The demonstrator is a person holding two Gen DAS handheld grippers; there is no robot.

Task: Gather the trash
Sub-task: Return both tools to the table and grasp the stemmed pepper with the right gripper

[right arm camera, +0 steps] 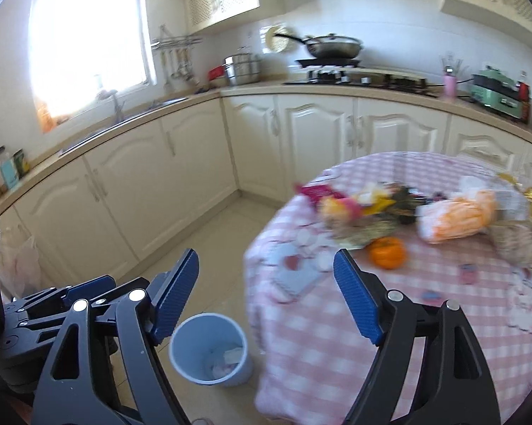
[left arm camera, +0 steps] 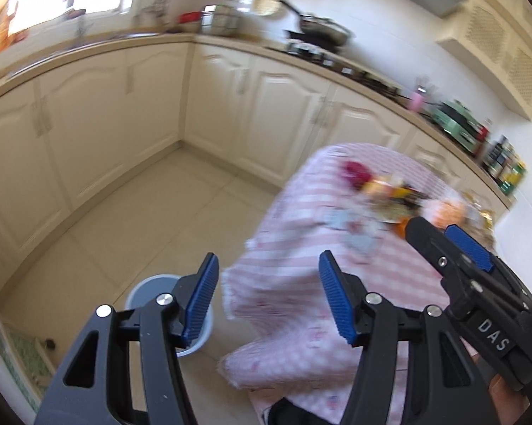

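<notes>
A round table with a pink checked cloth (right arm camera: pixel 425 318) carries a blurred heap of wrappers and packets (right arm camera: pixel 365 209), an orange-and-white bag (right arm camera: pixel 457 217), an orange fruit (right arm camera: pixel 387 252) and small scraps near its edge (right arm camera: pixel 294 272). A pale blue bin (right arm camera: pixel 209 349) stands on the floor left of the table, with some paper inside. My right gripper (right arm camera: pixel 266 297) is open and empty, held above the bin and the table edge. My left gripper (left arm camera: pixel 267 295) is open and empty, above the bin (left arm camera: pixel 152 288) and the cloth (left arm camera: pixel 301 283). The right gripper shows in the left wrist view (left arm camera: pixel 453 248).
Cream kitchen cabinets (right arm camera: pixel 180 184) run along the left and back walls. The counter holds a hob with a wok (right arm camera: pixel 331 47), a green appliance (right arm camera: pixel 496 92) and bottles. A tiled floor (left arm camera: pixel 131 223) lies between cabinets and table. A plastic bag (right arm camera: pixel 17 265) hangs at far left.
</notes>
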